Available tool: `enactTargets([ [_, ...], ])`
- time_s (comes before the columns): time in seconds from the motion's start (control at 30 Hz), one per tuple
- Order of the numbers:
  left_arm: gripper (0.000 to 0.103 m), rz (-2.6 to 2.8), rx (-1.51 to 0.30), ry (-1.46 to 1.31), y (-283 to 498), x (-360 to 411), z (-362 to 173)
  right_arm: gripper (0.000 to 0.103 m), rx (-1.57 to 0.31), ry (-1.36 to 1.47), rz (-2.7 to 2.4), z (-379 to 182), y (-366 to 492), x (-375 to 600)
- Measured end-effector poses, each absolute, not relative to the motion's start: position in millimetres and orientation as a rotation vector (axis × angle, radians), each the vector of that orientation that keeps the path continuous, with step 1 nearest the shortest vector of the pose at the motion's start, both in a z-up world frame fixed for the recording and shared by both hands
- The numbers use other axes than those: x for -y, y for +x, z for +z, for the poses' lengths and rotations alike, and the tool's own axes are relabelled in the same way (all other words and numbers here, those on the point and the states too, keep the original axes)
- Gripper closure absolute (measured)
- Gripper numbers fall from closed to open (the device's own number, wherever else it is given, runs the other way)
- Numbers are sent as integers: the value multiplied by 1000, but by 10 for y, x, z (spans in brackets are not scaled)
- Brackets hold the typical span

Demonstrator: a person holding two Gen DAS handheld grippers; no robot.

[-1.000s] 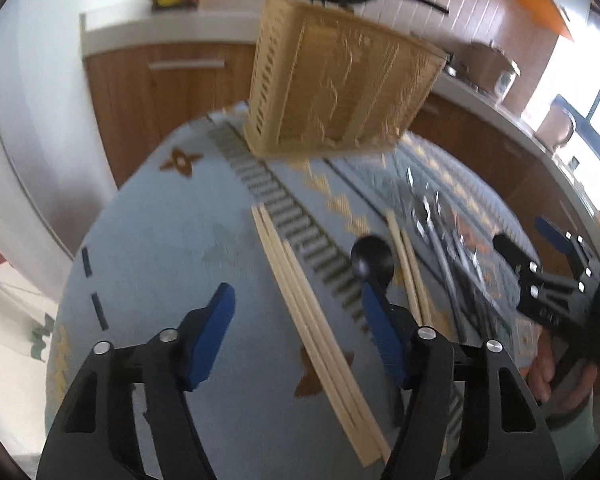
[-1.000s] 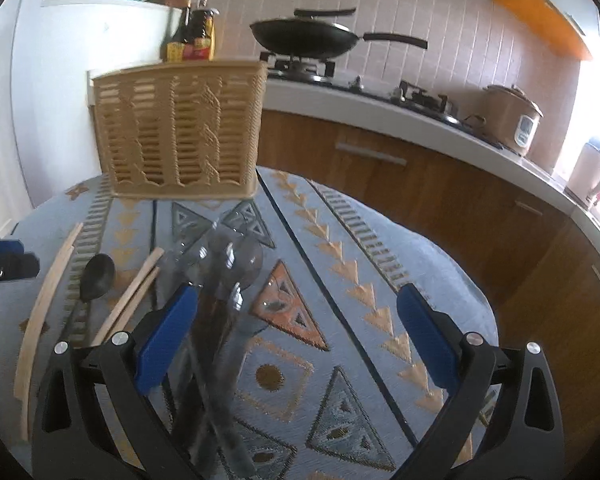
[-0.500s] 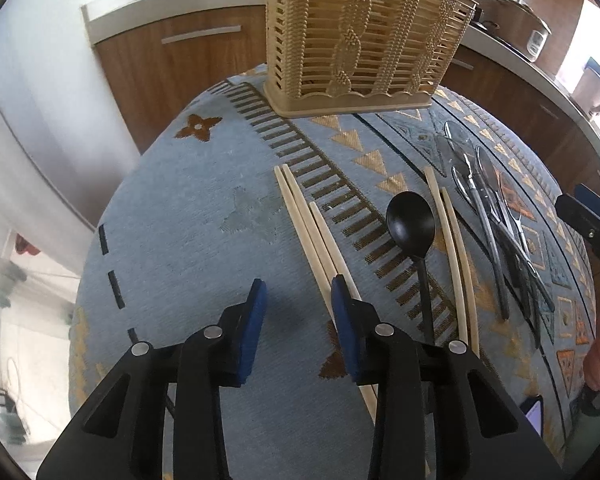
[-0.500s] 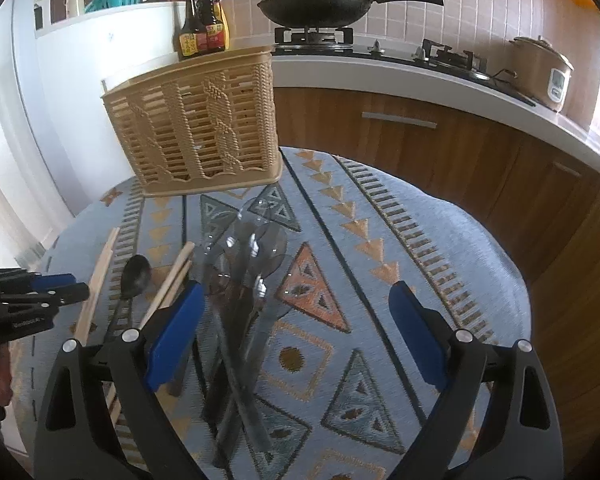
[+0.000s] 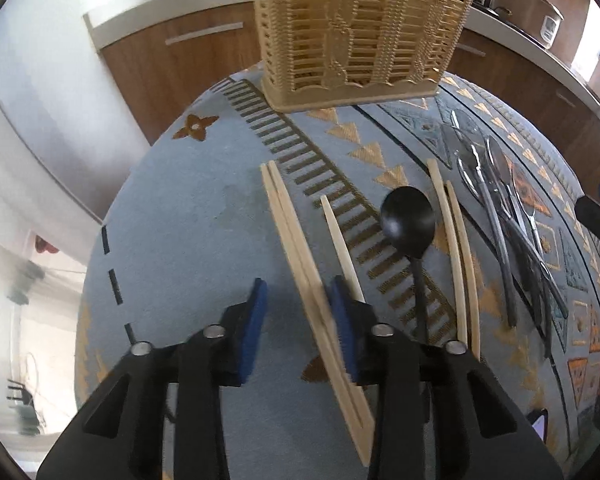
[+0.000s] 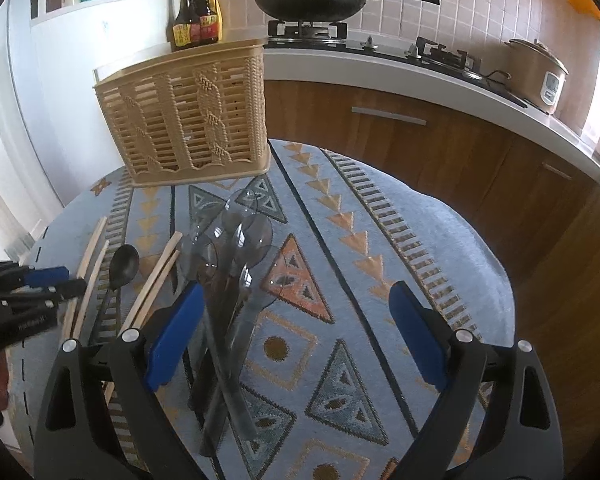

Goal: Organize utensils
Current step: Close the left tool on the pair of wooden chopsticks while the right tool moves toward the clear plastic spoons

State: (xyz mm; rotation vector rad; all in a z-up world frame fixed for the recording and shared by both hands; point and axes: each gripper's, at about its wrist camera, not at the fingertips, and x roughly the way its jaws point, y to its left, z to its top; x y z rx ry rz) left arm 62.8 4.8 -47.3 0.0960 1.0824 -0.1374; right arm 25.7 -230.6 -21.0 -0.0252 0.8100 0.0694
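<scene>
The table (image 6: pixel 440 232) wears a blue patterned cloth, with a tan slatted basket (image 6: pixel 188 112) at its far edge; behind it run wooden cabinets, a wok (image 6: pixel 312 0) on the hob, two sauce bottles (image 6: pixel 198 16) whose labels are too small to read, and a rice cooker (image 6: pixel 540 76); on the cloth lie a pair of chopsticks (image 5: pixel 296 248), one chopstick (image 5: pixel 340 248) tilted off just to its right, a black spoon (image 5: pixel 410 220), a second pair (image 5: pixel 456 248) and a heap of clear grey spoons (image 6: pixel 228 280); the left gripper (image 5: pixel 300 324) has been narrowing its jaws and the pair now runs between them beside the right pad, though whether the pads pinch it I cannot tell; earlier the three sticks lay together; the right gripper (image 6: pixel 296 336) hangs wide open and empty, the grey spoons by its left finger; small white lettering on the left gripper's side is unreadable
</scene>
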Motion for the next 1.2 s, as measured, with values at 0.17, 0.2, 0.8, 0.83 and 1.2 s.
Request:
enactTargets([
  [0.17,90,-184,-1120,35,683,-275,-470,28,-905,-8,76,-219,368,2444],
  [0.2,90,-201,-1129,34,700,-291,-464,32,-936,20,81,-223,417,2523],
  [0.8,90,-210,-1160,168,1186,-89,-454,65,-1302,7,217,-546,981,2125],
  [0.83,90,-208,-1157,175,1188,-79,-453,65,-1304,1,214,-540,992,2102],
  [1.2,92,-205,-1138,211,1225,46,-456,73,-1306,39,241,-473,1159,2112],
])
